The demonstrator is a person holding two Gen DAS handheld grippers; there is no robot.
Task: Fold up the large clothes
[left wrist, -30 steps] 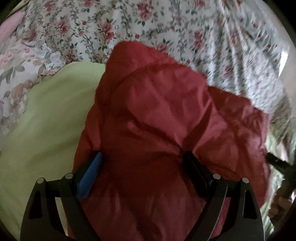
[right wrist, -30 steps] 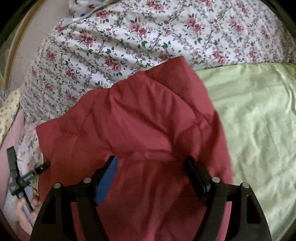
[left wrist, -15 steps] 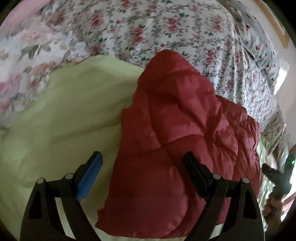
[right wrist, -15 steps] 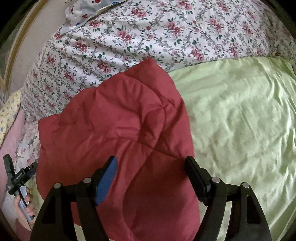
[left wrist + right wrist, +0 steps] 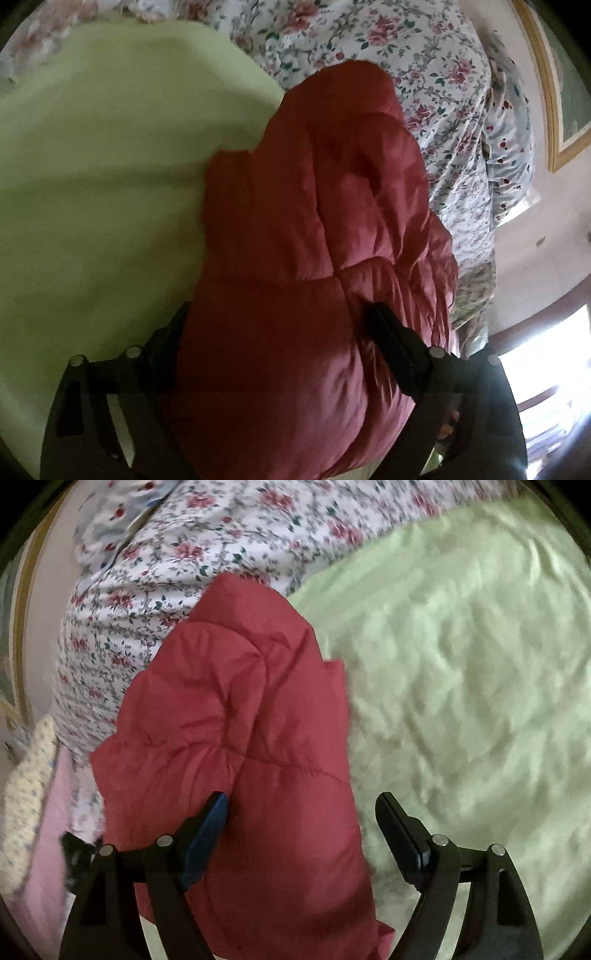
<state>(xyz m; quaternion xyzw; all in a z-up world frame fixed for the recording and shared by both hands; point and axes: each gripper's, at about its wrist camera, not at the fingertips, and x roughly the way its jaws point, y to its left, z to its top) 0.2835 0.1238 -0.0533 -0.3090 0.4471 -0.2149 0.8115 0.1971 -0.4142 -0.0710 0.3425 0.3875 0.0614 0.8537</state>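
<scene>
A red puffy jacket lies bunched on a light green sheet on the bed. My left gripper stands wide, low over the jacket's near end. The padded bulk swells up between its fingers and hides most of the left one. In the right wrist view the same jacket runs up the middle. My right gripper is open and its jaws are opening. The jacket's near part lies between them, the blue pad at its fabric, the other finger apart over the green sheet.
A floral duvet covers the bed behind the jacket and shows again as the floral duvet in the right wrist view. A gold picture frame and a bright window are at the right. Pink cloth lies at the bed's left edge.
Both grippers have sunk closer to the jacket and rolled. The jacket now fills the gap between the left fingers, hiding the blue pad. The right fingers stand wider apart.
</scene>
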